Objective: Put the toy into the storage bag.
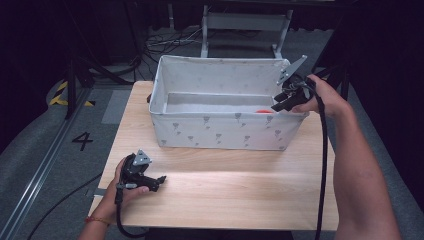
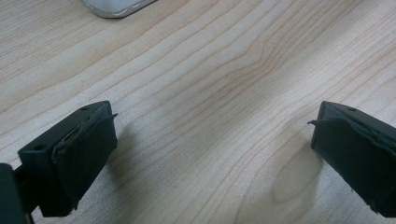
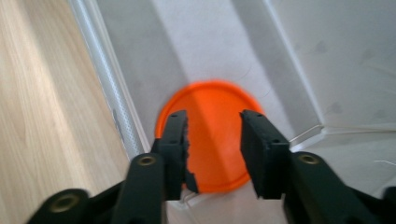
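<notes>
Orange disc [image 3: 208, 135]: I see it lying flat on the floor of the fabric bin [image 1: 220, 131], in the right-end corner by the near wall; from the high view only a sliver of orange [image 1: 263, 111] peeks over the rim.
Right hand-held gripper [image 1: 286, 101]: I have it at the bin's right rim, pointing down into it; in the right gripper view its jaws stand partly apart above the disc, with a gap between them and nothing pinched.
Left hand-held gripper [image 1: 156, 181]: I keep it low over the wooden surface [image 1: 225, 190] near the front left corner, well apart from the bin; in the left gripper view its jaws are spread wide with bare wood between them.
Bin: white cloth with small grey marks, standing on the far half of the surface.
</notes>
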The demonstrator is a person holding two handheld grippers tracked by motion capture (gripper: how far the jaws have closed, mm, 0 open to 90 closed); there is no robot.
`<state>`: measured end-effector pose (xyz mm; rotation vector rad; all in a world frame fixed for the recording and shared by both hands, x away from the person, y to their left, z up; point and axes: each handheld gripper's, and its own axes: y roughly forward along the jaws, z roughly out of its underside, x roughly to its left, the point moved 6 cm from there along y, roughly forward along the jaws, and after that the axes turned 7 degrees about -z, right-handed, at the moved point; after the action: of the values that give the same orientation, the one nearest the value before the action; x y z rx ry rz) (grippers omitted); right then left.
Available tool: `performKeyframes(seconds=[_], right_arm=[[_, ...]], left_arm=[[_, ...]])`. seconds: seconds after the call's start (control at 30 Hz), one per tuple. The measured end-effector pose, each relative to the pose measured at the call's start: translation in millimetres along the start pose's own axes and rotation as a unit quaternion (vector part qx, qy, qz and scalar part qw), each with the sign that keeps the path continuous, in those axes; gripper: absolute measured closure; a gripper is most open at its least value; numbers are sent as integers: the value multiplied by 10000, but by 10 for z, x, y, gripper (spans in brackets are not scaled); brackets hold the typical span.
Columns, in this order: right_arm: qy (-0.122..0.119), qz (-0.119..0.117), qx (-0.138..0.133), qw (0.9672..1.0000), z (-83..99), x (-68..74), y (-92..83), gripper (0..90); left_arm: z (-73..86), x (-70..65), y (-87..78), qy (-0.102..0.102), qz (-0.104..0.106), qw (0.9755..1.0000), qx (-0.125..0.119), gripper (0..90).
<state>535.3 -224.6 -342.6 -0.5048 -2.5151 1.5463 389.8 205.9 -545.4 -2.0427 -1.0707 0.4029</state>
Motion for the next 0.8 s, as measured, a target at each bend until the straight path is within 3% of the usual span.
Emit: performKeyframes(seconds=[0.27,0.5,0.57,0.67,0.8], right_arm=[[179,367,-656,9970,31,93,-162,394],[522,691,-1244,9884,60,156,-358,254],[567,736,-1295,9872,73,169,-387,262],[653,1026,-1494,9813,113,197,-488,252],[699,1599,-1542,9725,196,236,-611,271]], left_arm=[[0,-1,0,-3,4,10000,2,5],[0,-2,0,-12,7,10000,0,6],[0,-1,0,-8,2,10000,0,5],[0,-1,0,-8,2,10000,0,5],[0,-1,0,-5,4,10000,0,6]])
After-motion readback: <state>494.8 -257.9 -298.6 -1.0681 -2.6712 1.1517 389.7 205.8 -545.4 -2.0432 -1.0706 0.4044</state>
